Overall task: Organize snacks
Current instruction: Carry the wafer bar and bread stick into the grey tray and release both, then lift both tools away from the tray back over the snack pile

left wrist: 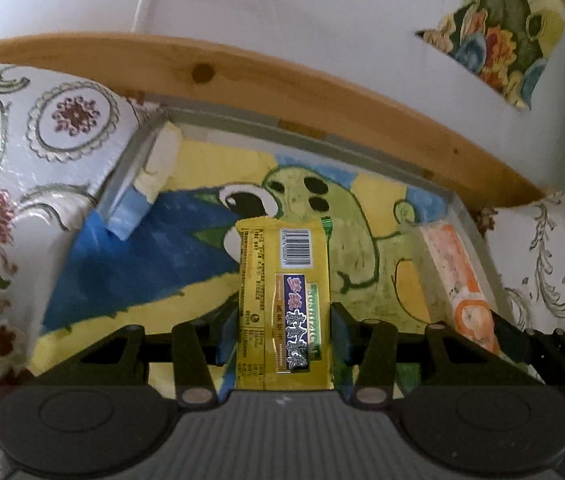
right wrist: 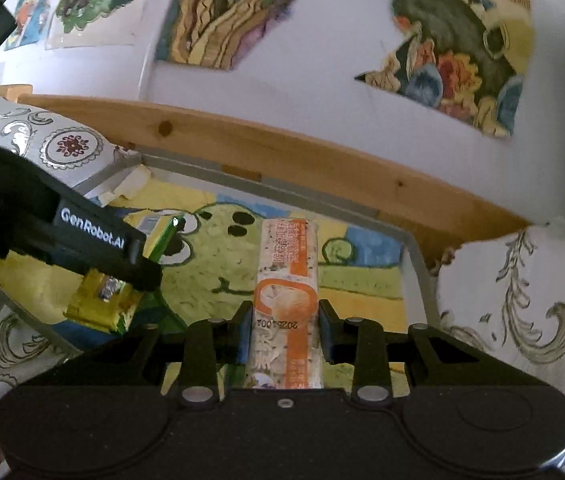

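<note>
Painted tray [left wrist: 438,196] under both tools | my left hand-held gripper [left wrist: 284,328] pinches yellow snack pack [left wrist: 282,300] mid-length | right hand-held gripper [right wrist: 284,328] clamps orange snack pack [right wrist: 286,280] | both look light, crinkly, slippery; grip the flat sides.

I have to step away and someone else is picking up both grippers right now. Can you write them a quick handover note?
Left gripper: shut on the yellow packet, held above the tray.
Right gripper: shut on the orange packet, held over the tray's right side.
Tray: painted with a green cartoon figure, sits on the patterned cloth by the wooden rail. No other snack shows on it.
Done: both packets picked up and brought over the tray.
Left: neither looks released yet. Probably set each one down in the tray, side by side, then open the jaws and draw back.
</note>
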Available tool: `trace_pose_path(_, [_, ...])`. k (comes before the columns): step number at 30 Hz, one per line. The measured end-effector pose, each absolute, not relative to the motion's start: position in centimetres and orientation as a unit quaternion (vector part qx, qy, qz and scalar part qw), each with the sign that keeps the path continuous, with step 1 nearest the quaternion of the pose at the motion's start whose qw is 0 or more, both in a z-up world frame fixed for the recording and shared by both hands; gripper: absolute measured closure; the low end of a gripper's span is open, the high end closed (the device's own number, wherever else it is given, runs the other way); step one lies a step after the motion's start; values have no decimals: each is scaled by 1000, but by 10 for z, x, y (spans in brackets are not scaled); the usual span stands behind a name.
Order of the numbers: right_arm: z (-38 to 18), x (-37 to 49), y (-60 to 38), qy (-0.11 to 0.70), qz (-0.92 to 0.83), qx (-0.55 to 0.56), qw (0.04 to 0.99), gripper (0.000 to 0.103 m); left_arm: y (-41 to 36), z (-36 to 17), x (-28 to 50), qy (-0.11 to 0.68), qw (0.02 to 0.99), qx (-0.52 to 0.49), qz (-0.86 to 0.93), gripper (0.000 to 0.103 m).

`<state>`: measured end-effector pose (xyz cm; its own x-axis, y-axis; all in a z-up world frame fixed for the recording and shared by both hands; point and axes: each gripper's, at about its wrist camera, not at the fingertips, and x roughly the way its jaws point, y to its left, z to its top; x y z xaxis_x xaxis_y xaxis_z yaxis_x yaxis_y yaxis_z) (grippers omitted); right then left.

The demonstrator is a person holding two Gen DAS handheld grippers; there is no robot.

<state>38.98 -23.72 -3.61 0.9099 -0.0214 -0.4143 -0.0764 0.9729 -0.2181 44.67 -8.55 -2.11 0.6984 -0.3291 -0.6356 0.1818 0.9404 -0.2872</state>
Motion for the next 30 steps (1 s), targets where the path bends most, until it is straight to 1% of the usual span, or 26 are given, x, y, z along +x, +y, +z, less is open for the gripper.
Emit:
trace_pose_path(7, [-40,396,-248,232,17,-89,969,67,-96,-26,450,381,911,-89,-130,51])
trace_pose_path(10, [-41,396,-254,233,10,-76,969,63,-98,-26,451,387,908,-90,-130,50])
trace_pose_path(13, [-37,391,-258,226,10,-66,972,53,-99,-22,448,383,911,-88,-125,48])
trace_pose_path(15, [-34,387,-258,220,13,-63,973,49,-98,-19,445,379,912,-93,-125,36])
trace_pose_path(19, [-25,375,-255,202,13,-68,977,39,-94,-9,435,366,917,-100,-121,29])
trace_pose_path(21, [-18,366,-254,190,13,-68,979,35,-90,-1,427,352,923,-102,-116,21])
trace_pose_path(25, [0,346,-255,166,13,-56,985,28,-79,17,408,321,934,-115,-107,12])
trace_pose_path(27, [10,331,-255,149,12,-49,988,21,-74,27,398,305,939,-120,-104,4])
trace_pose_path(28, [15,324,-255,141,11,-47,989,15,-70,33,391,294,943,-122,-102,3])
trace_pose_path(29, [20,316,-254,133,10,-46,990,11,-67,38,382,282,946,-123,-99,2])
trace_pose_path(30, [24,308,-254,125,11,-44,991,10,-65,43,376,273,949,-123,-97,0])
